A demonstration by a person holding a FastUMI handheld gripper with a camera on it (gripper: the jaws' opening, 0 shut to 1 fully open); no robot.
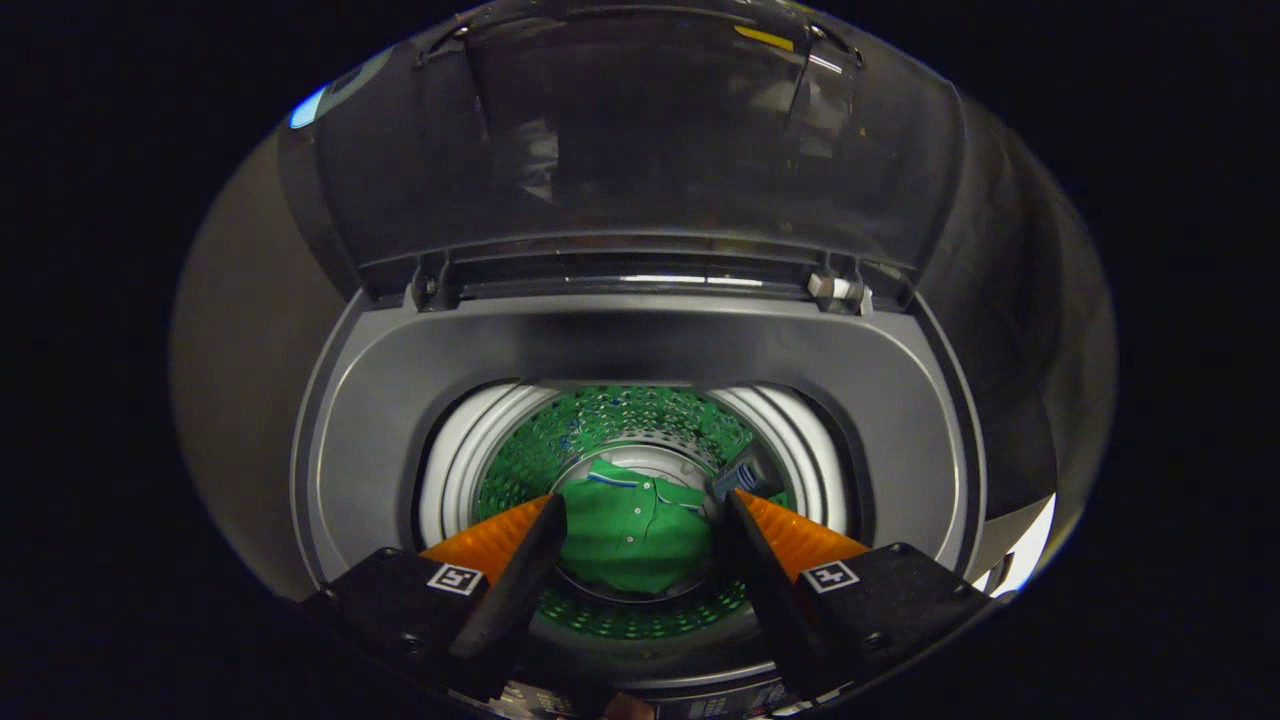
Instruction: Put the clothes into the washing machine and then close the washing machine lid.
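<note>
A green shirt (630,535) with a blue-and-white striped collar lies at the bottom of the washing machine drum (610,425), whose perforated wall shines green. My gripper (642,505) hangs over the drum mouth, open, with nothing between its fingers; the shirt shows in the gap, well below them. The machine's grey top rim (640,345) surrounds the opening. The dark see-through lid (640,140) stands raised upright behind the opening, hinged along the back edge.
A white latch piece (838,288) sits at the lid's hinge line on the right. The control panel strip (700,705) shows just beneath the fingers. A plain grey wall (240,400) stands to the left of the machine.
</note>
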